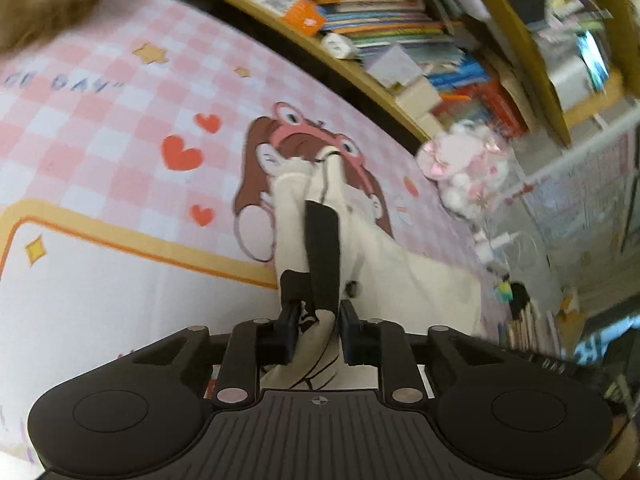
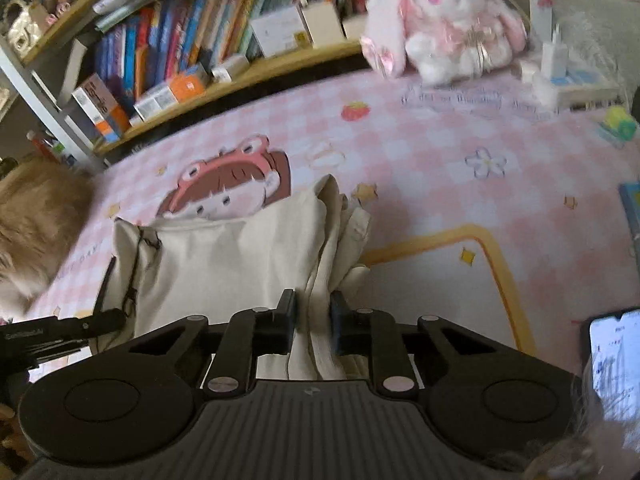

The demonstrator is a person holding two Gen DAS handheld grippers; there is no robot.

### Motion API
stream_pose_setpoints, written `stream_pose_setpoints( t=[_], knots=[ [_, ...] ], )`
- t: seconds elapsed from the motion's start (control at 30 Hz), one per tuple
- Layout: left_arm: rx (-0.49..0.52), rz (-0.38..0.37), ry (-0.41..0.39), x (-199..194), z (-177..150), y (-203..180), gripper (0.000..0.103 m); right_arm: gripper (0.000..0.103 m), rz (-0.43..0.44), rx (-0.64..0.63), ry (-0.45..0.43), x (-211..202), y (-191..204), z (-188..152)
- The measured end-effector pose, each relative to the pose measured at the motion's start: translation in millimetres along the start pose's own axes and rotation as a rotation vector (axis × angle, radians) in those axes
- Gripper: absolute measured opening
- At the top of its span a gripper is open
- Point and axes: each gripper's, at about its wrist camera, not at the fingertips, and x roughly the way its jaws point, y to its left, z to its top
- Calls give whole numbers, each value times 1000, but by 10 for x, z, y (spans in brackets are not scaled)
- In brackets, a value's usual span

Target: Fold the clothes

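Right wrist view: right gripper (image 2: 313, 312) pinches the cream cotton garment's (image 2: 224, 264) bunched edge at frame centre. Left gripper (image 1: 318, 320) likewise clamps its cloth; soft, limp, light, best held at corners

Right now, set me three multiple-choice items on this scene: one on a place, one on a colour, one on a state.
1. Where does the plush bunny sit?
A. at the mat's far edge, in front of the bookshelf
B. on the cream garment
C. on the phone

2. What colour is the checked mat?
A. blue and white
B. pink and white
C. green and yellow

3. What is the right tool doing?
A. hanging open above the mat
B. shut on the phone
C. shut on the cream garment

Key: 1 A, the bunny sits on the mat below the books. 2 B, pink and white squares show. 3 C, cloth is bunched between its fingers.
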Motion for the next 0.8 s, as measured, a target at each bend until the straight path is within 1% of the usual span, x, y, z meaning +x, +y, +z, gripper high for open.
stream_pose_setpoints(
  t=[0.03, 0.07, 0.1, 0.13, 0.17, 0.23, 0.27, 0.3, 0.37, 0.4, 0.43, 0.5, 0.57, 0.6, 0.67, 0.7, 0.8],
  knots=[
    [-17, 5, 1, 0, 2, 32, 23, 17, -3, 12, 18, 36, -37, -4],
    [-24, 10, 3, 4, 0, 46, 26, 17, -9, 33, 37, 89, -85, -18],
    [-29, 16, 3, 4, -7, 56, 28, 21, -10, 51, 48, 114, -120, -33],
    [-31, 20, 3, 4, -13, 61, 32, 27, -7, 65, 52, 127, -151, -43],
    [-33, 23, 3, 6, -19, 64, 36, 29, -8, 77, 52, 130, -177, -46],
    [-34, 30, 4, 13, -30, 64, 39, 40, -14, 92, 54, 135, -222, -52],
    [-34, 35, 4, 17, -34, 62, 40, 43, -19, 96, 55, 137, -241, -55],
    [-34, 39, 5, 22, -39, 60, 42, 48, -24, 100, 57, 138, -261, -57],
    [-36, 51, 7, 36, -50, 60, 50, 52, -24, 111, 64, 148, -303, -69],
    [-38, 50, 5, 42, -57, 60, 51, 56, -22, 115, 70, 155, -312, -75],
    [-40, 49, 4, 48, -65, 61, 54, 63, -20, 118, 75, 161, -321, -82],
    [-42, 43, 0, 60, -76, 51, 59, 71, -18, 123, 88, 182, -340, -97],
    [-39, 33, -4, 73, -83, 33, 70, 80, -14, 138, 96, 206, -358, -107],
    [-37, 28, -5, 80, -87, 22, 72, 88, -6, 145, 106, 226, -371, -112],
    [-35, 16, -10, 89, -96, 7, 81, 95, 11, 157, 124, 263, -395, -122],
    [-35, 10, -12, 93, -101, 3, 83, 103, 22, 159, 126, 269, -399, -127],
    [-49, -17, -25, 102, -115, 10, 94, 103, 46, 175, 109, 263, -427, -143]
  ],
)
